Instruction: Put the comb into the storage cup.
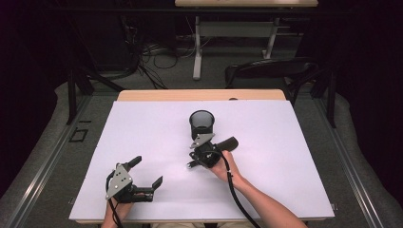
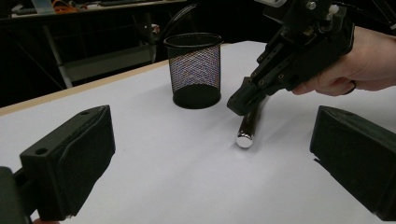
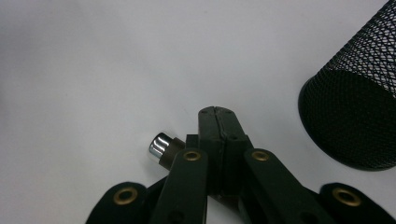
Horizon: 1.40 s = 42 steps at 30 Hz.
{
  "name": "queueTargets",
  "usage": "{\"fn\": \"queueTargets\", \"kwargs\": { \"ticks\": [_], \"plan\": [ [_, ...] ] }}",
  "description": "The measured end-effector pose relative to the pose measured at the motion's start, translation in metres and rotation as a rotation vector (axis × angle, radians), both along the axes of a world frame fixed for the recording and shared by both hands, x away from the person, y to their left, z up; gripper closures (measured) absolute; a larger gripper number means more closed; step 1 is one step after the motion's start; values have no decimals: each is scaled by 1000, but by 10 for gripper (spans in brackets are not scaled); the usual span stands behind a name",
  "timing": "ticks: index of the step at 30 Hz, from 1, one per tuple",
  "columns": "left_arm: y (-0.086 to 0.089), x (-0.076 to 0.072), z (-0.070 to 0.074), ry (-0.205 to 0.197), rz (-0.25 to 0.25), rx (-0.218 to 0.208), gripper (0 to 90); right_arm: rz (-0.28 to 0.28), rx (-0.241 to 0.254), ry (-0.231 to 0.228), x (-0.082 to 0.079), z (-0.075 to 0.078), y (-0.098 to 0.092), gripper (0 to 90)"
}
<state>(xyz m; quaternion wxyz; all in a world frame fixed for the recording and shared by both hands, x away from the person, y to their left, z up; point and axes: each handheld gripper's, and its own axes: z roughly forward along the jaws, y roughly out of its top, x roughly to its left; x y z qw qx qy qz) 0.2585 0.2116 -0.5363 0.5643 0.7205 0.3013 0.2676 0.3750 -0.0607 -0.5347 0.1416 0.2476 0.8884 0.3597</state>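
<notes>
A black mesh cup [image 1: 202,123] stands upright near the middle of the white table [image 1: 142,128]. In front of it lies a dark cylinder with a chrome end [image 2: 244,139], flat on the surface. My right gripper [image 2: 240,102] is shut, jaws pressed together, its tip resting just over the cylinder; in the right gripper view the chrome end [image 3: 160,144] pokes out to the left beneath the closed jaws [image 3: 217,114], not between them. The cup [image 3: 359,112] is to their right. My left gripper [image 1: 146,172] sits open near the front left, with nothing between its jaws [image 2: 210,172].
The white sheet covers most of the table, with a wooden strip [image 1: 199,95] showing at the far edge. Beyond it are a dark chair [image 1: 271,71], a desk frame [image 1: 237,33] and floor cables. The right gripper's cable [image 1: 237,194] runs back along the forearm.
</notes>
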Motion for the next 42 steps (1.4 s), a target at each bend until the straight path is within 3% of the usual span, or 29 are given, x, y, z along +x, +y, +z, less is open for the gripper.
{"fn": "queueTargets", "kwargs": {
  "ticks": [11,42],
  "plan": [
    [0,0,0,3,0,-1,2,-8,-41,18,3,-6,3,900],
    [1,0,0,-1,2,-2,2,0,-82,68,2,-9,-4,900]
  ]
}}
